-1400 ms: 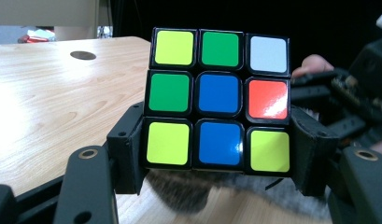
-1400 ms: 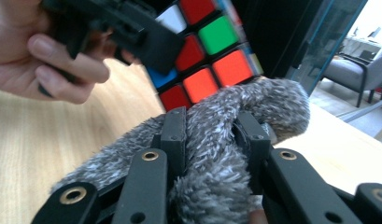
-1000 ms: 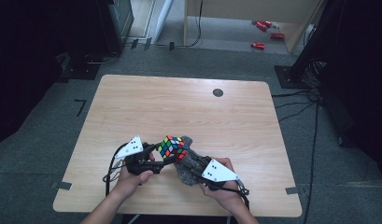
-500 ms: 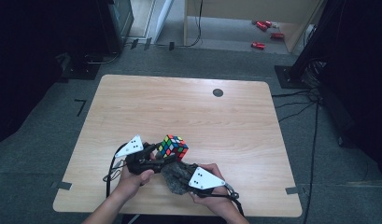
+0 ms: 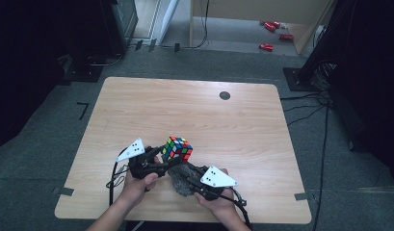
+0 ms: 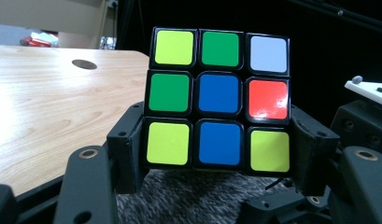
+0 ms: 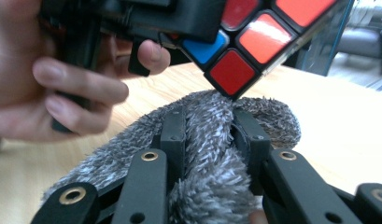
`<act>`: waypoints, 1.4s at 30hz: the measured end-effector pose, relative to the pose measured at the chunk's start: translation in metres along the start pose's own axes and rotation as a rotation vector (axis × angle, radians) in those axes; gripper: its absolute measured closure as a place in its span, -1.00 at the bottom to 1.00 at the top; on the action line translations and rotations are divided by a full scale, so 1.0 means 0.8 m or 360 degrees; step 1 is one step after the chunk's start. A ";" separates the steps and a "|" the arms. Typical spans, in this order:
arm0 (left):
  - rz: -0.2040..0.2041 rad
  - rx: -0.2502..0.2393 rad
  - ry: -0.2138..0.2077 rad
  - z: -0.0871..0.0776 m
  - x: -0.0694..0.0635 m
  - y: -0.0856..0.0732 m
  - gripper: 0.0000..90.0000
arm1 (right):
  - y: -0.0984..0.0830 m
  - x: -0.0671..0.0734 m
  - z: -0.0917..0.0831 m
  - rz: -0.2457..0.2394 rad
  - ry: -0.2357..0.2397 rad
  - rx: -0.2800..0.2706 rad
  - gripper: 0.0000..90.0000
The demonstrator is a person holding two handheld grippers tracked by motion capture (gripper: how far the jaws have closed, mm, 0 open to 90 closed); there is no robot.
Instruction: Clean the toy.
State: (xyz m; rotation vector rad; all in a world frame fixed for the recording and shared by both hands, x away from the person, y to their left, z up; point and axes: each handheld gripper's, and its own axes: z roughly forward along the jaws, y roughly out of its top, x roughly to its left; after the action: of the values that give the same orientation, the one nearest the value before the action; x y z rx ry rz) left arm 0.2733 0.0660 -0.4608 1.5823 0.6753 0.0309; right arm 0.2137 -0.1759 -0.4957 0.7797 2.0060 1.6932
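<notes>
Near the table's front edge, at about 6 o'clock in the high view, both grippers met over the work. The left gripper was clamped on the cube; in the left gripper view its two jaws pressed on the cube's lower left and right sides, and the face toward the camera read yellow, green, white across the top row, green, blue, red across the middle, and yellow, blue, yellow across the bottom. The cube was held clear above the table surface, tilted, at 1 o'clock from the left hand.

The right gripper was clamped on the grey cloth; in the right gripper view the cloth's pile bulged between the jaws and over them. The cloth lay directly below the cube, at 5 o'clock from it in the high view. In the right gripper view a red corner of the cube touched the top of the cloth. The right hand sat at 4 o'clock from the cube.

A dark round hole marked the table at 1 o'clock, well apart from both grippers.
</notes>
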 end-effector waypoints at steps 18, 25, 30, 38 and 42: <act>-0.0114 0.0053 0.0059 -0.002 0.013 0.001 -0.22 | 0.008 -0.047 -0.023 -0.0196 -0.0285 0.0120 -0.18; -0.0148 0.0108 -0.0018 0.003 0.004 0.003 -0.22 | 0.013 -0.028 -0.021 -0.0472 -0.0228 -0.0011 -0.47; -0.0160 0.0165 -0.0063 0.007 -0.002 0.005 -0.22 | 0.010 -0.023 -0.016 -0.0581 -0.0224 -0.0066 -0.53; -0.0199 0.0268 -0.0105 0.017 -0.006 0.005 -0.22 | 0.006 -0.019 -0.013 -0.0689 -0.0209 -0.0110 -0.48; -0.0244 0.0315 -0.0152 0.023 -0.006 0.004 -0.22 | 0.004 -0.017 -0.009 -0.0736 -0.0219 -0.0118 -0.41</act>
State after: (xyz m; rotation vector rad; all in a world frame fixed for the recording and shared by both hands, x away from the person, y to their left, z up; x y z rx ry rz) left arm 0.2780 0.0473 -0.4585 1.7047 0.7403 -0.2295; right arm 0.2199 -0.1895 -0.4921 0.3560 1.8392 1.3949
